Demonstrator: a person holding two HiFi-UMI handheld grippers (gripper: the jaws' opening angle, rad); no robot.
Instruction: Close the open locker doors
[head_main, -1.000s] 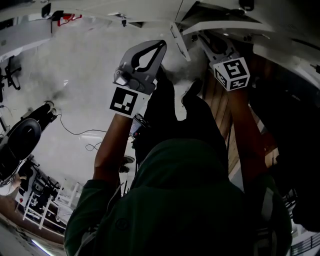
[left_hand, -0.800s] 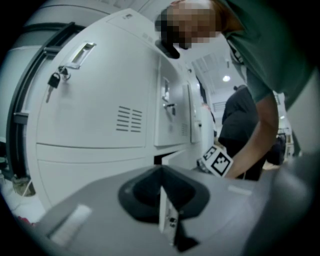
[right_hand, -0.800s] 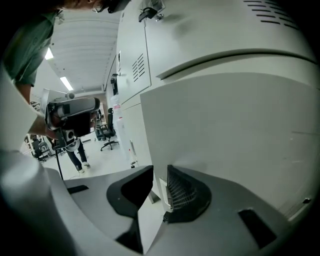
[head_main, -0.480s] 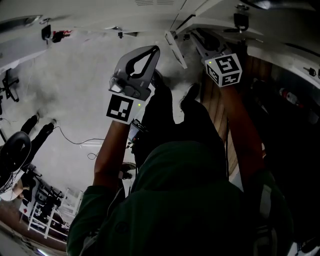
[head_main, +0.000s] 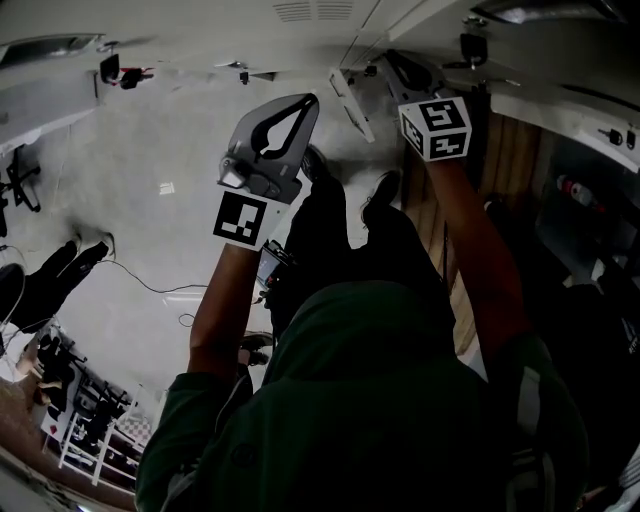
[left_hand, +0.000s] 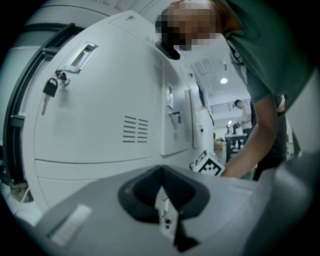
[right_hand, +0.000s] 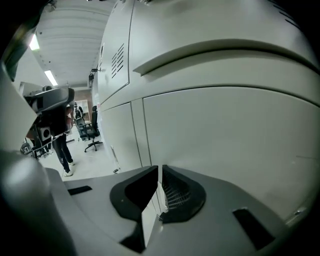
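Your right gripper (right_hand: 159, 172) has just been closing, jaws down to a slit, nothing between them. Your left gripper (left_hand: 161, 170) is fully closed and empty. The locker doors (right_hand: 225, 135) before it sit flush. One farther door (left_hand: 176, 117) (left gripper view) looks ajar, so work remains.

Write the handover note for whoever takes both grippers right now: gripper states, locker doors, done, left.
Left gripper: shut, empty, facing a closed door with a key hanging by its handle.
Right gripper: jaws have just been closing, thin gap, nothing between; closed doors ahead.
Done: those doors sit flush.
Left: a farther door in the row looks ajar; head view shows open compartments at its right. Close them.
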